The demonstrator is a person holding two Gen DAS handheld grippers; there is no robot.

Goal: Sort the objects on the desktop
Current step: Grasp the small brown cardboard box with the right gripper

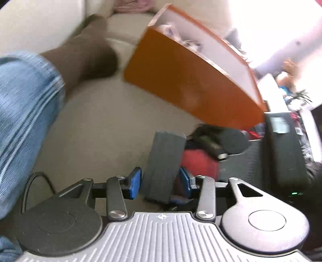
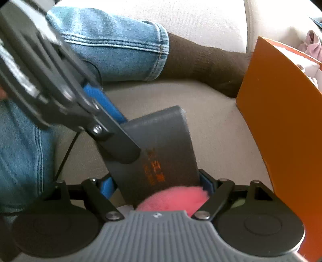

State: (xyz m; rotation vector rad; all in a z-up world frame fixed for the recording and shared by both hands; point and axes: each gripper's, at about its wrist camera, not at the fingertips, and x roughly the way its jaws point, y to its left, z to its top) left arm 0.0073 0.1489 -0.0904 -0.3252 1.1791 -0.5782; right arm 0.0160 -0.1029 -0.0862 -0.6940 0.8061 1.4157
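Left gripper: I had it clamped across the grey case, long axis running away from me | right gripper: gaped astride the case's near end, grip uncertain | orange box: just right of both, nearer my right hand.

Seat: a cream fabric sofa cushion fills the lower ground, its weave plain and unpatterned.
Backrest: the same cream upholstery rises behind, with a seam where it meets the seat.
Far corner: a pink cloth lies bunched at the top of the sofa.
Right side: dark furniture stands past the cushion edge, blurred.
Light: strong daylight floods the upper right and washes out detail.
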